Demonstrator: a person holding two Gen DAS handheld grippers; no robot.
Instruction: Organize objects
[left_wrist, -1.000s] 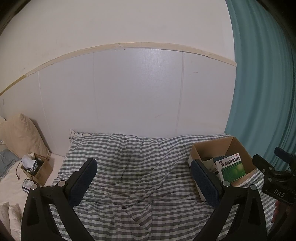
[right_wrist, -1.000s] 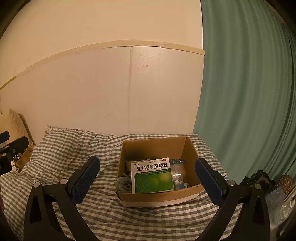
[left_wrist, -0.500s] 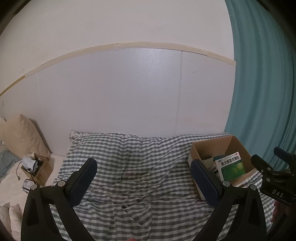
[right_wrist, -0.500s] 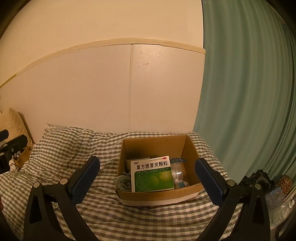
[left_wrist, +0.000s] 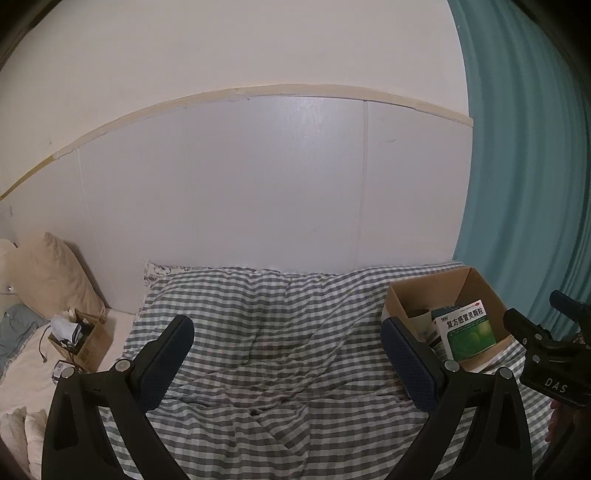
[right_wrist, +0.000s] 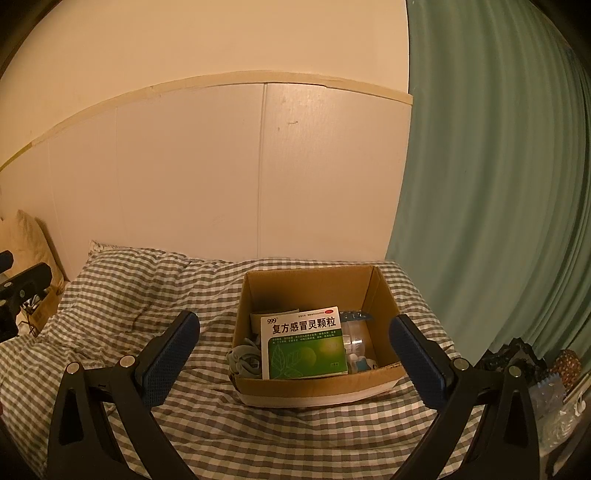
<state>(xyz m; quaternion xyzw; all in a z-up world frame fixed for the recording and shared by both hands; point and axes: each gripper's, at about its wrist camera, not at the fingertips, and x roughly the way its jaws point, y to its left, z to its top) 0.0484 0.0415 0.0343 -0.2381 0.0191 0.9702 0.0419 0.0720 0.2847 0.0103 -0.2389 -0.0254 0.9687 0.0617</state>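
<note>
An open cardboard box (right_wrist: 314, 280) sits on the checked bedcover (right_wrist: 147, 288). It holds a green and white medicine box (right_wrist: 303, 343), a grey cloth (right_wrist: 242, 360), a clear plastic item (right_wrist: 354, 338) and other small things. My right gripper (right_wrist: 295, 354) is open and empty, held above the bed in front of the box. My left gripper (left_wrist: 286, 362) is open and empty over the bare checked bedcover (left_wrist: 258, 314); the cardboard box (left_wrist: 476, 291) with the medicine box (left_wrist: 467, 328) lies to its right.
A white wall panel (left_wrist: 258, 184) and a teal curtain (left_wrist: 524, 166) stand behind the bed. At the left are a beige pillow (left_wrist: 51, 273) and a small cardboard box of clutter (left_wrist: 79, 338). Bags and clutter (right_wrist: 535, 373) lie at the far right.
Both grippers have drifted back and up slightly, so the box sits a little lower and farther in view. Both stay open and empty.
</note>
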